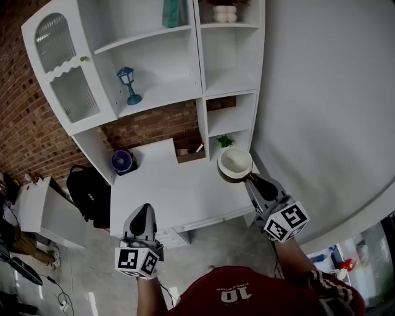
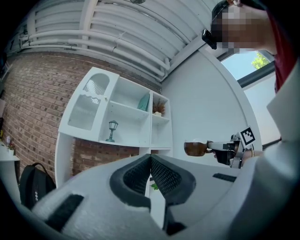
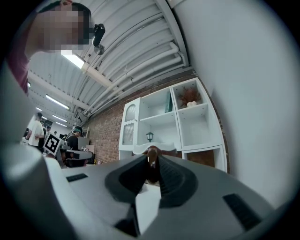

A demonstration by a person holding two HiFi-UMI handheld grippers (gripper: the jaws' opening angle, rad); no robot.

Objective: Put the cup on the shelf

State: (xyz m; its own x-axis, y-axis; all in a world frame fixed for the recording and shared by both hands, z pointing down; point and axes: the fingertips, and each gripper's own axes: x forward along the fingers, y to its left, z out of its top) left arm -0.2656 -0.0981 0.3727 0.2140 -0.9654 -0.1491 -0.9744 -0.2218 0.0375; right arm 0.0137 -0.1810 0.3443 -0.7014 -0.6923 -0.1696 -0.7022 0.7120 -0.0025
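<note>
In the head view my right gripper is shut on the handle of a cup, brown outside and white inside. It holds the cup upright in the air over the right end of the white desk, in front of the low compartments of the white shelf unit. The right gripper view has the brown handle pinched between the pads, with the cup's pale rim just beyond. My left gripper hangs before the desk's front edge, shut and empty. From the left gripper view the cup shows at the right.
The shelf unit carries a blue lantern, a teal book, a pale ornament and a small green plant. On the desk's left corner stands a blue fan. A black backpack leans at the left, and a white wall closes the right.
</note>
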